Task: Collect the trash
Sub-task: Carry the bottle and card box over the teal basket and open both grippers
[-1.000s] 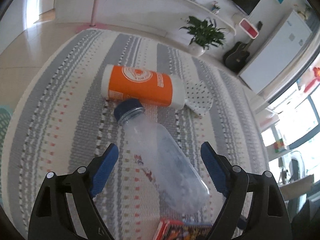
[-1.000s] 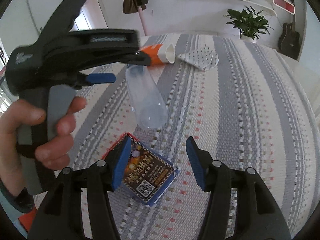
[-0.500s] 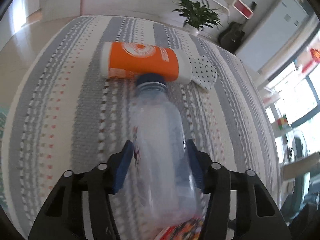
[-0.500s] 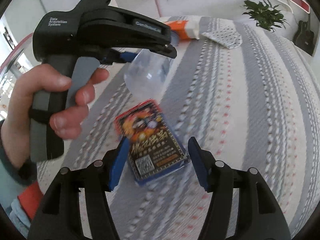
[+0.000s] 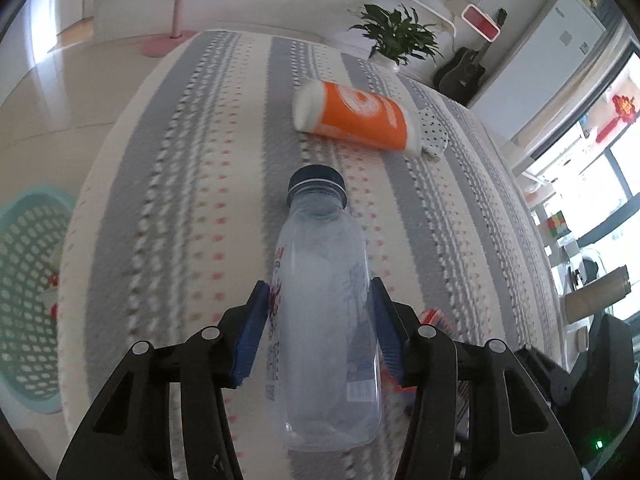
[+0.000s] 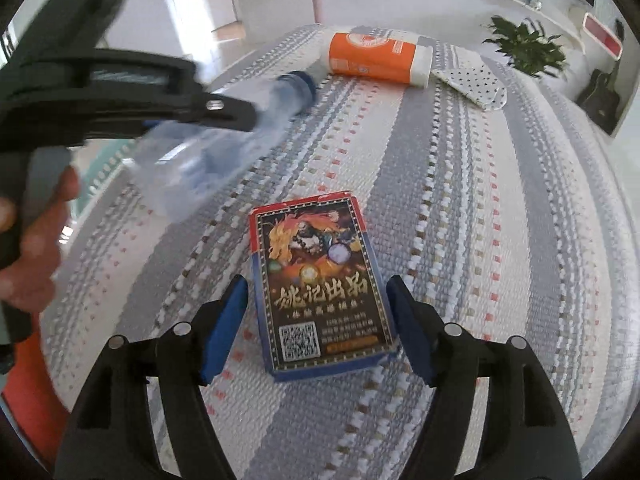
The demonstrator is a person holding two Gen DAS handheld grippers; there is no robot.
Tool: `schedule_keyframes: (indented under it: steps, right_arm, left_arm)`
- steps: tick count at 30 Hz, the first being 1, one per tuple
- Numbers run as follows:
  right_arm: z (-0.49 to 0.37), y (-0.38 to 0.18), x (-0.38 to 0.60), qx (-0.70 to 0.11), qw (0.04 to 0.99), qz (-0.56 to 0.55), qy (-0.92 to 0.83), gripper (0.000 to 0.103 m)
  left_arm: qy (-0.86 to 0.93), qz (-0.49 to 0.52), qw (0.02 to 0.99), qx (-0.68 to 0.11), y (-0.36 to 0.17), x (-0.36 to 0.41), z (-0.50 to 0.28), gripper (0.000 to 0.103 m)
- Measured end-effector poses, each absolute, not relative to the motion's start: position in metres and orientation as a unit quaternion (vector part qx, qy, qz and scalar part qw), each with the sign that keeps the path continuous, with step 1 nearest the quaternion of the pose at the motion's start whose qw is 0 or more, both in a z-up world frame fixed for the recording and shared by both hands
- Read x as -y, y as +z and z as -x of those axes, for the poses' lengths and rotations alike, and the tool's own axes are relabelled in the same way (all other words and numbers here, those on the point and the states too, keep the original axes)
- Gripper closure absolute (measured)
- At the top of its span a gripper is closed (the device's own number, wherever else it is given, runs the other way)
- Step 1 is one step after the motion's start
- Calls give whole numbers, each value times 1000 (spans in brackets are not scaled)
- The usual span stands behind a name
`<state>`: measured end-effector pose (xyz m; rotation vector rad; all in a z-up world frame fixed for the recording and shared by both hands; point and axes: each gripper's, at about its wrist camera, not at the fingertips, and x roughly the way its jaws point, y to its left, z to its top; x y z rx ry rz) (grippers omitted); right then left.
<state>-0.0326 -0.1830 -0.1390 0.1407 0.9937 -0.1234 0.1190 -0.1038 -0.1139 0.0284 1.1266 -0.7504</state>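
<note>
My left gripper [image 5: 318,320] is shut on a clear plastic bottle [image 5: 324,312] with a dark blue cap, lifted off the striped rug [image 5: 180,208]. In the right wrist view the same bottle [image 6: 224,140] hangs blurred at the left in that gripper, held by a hand [image 6: 36,232]. My right gripper [image 6: 316,320] has its jaws opening around a red-and-blue card box [image 6: 320,280] that lies flat on the rug; the pads stand apart from its sides. An orange cup [image 5: 352,120] [image 6: 380,60] lies on its side farther off, with a white polka-dot wrapper [image 6: 476,86] beside it.
A teal mesh basket [image 5: 28,288] sits on the floor left of the rug. A potted plant [image 5: 396,36], a guitar [image 5: 460,72] and a white cabinet [image 5: 540,48] stand along the far wall. A pink stand base [image 5: 160,42] is beyond the rug.
My left gripper closed on the bottle, lifted it and carried it left, away from the orange cup. My right gripper moved closer over the card box and its jaws widened.
</note>
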Motion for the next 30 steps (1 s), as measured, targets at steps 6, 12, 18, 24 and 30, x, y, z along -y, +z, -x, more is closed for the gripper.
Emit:
schedule_keyframes:
  steps: [6,12,18,24,30]
  right_arm:
    - [24,-135,165,-472,878,-36,-71,44]
    - [2,-103,149,-441,895,-42,-62,44]
    - [-34,-40,115,-386,921,-37,-31,44]
    - [-81,-6,64,-364,930,-52,20,44]
    - [-129,-13,19,-383,919,-72,56,44]
  left_arm:
    - [-334,11,788,-517,-111,69,-123,54]
    - [-323,54,808,-490,-86,25,-131,54]
    - [-295,108,844,-434,-39,-44,-144,54]
    - [-247,149,868,-404,-17,-108,-161,54]
    - [-188,179,876,-407,-31,-158,-186,54]
